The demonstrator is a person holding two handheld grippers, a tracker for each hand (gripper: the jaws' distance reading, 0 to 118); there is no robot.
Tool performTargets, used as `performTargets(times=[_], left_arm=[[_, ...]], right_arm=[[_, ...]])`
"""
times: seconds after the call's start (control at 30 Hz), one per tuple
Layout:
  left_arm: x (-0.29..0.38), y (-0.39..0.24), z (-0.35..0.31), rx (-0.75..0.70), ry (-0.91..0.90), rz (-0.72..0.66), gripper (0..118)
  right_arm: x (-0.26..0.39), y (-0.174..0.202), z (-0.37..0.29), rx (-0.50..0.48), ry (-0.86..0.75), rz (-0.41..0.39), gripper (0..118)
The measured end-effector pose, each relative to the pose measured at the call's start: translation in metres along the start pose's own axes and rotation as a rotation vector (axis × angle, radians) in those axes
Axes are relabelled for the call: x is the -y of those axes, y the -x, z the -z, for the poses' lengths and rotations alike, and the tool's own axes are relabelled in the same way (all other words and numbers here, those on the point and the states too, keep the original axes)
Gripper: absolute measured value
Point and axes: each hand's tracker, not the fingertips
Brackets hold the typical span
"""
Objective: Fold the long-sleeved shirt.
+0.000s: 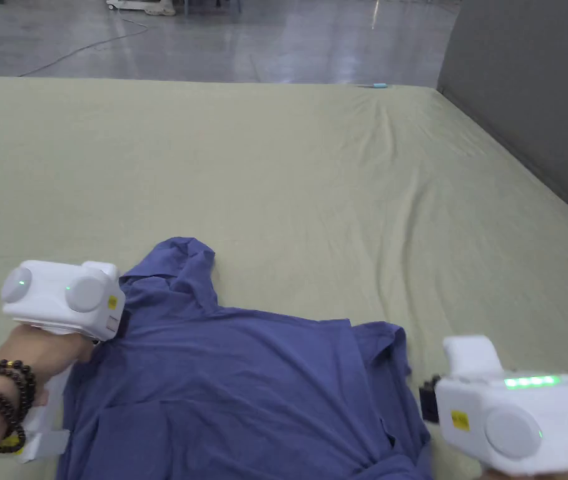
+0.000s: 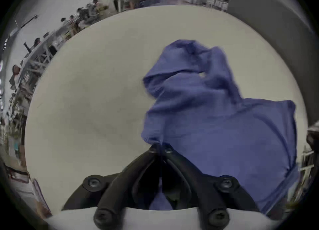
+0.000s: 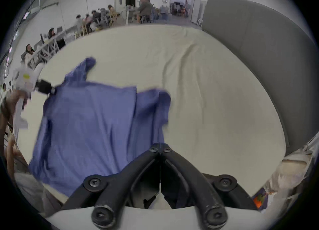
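Observation:
A blue hooded long-sleeved shirt (image 1: pixel 245 387) lies spread on a pale green sheet (image 1: pixel 289 175), hood pointing to the far side. My left gripper (image 1: pixel 123 319) is at the shirt's left shoulder beside the hood. In the left gripper view its jaws (image 2: pixel 160 146) are shut on a pinch of the shirt (image 2: pixel 215 121), with blue cloth showing between them. My right gripper (image 1: pixel 425 394) is at the shirt's right edge by a bunched sleeve. In the right gripper view its jaws (image 3: pixel 160 148) are closed where the shirt's (image 3: pixel 89 121) edge meets the tips. The left gripper (image 3: pixel 51 90) also shows there, on the cloth.
The sheet stretches wide and wrinkled beyond the shirt. A grey padded panel (image 1: pixel 527 94) runs along the right side. A small light blue object (image 1: pixel 378 85) lies at the far edge. Several people (image 3: pixel 143 7) sit at tables in the background hall.

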Motion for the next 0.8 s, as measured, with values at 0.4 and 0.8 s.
performTargets(times=[0.4,0.8], left_arm=[[-0.001,0.011,-0.051,0.002,-0.079,0.018,0],[0.003,0.01,-0.051,0.018,-0.074,-0.016,0]], right_arm=[[-0.128,-0.009,0.146,0.003,0.306,0.015,93],[-0.108,0.012,0.144,-0.008,0.356,-0.04,46]])
